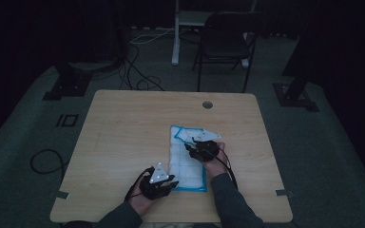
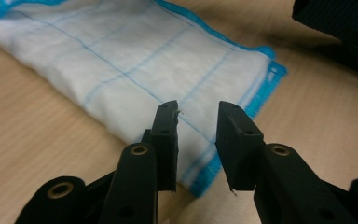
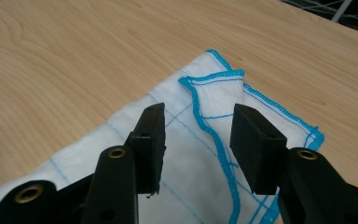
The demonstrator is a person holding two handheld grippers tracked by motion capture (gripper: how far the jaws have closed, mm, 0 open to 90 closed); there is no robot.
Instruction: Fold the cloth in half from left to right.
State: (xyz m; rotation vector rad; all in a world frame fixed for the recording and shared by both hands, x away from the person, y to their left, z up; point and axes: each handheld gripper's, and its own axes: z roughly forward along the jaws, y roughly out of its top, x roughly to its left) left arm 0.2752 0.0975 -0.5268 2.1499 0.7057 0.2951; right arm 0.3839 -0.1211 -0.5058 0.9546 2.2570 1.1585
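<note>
White, blue-hemmed folded cloth [image 1: 187, 159] near the wooden table's [image 1: 123, 133] front edge looks light, limp; pinch its hem; left gripper [image 2: 196, 135] and right gripper [image 3: 198, 140] gape empty

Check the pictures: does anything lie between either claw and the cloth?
Nothing visible does. The left claw stands open at the cloth's near blue-edged corner. The right claw stands open over its far end, where one layer's edge curls. Bare table surrounds the cloth.
</note>
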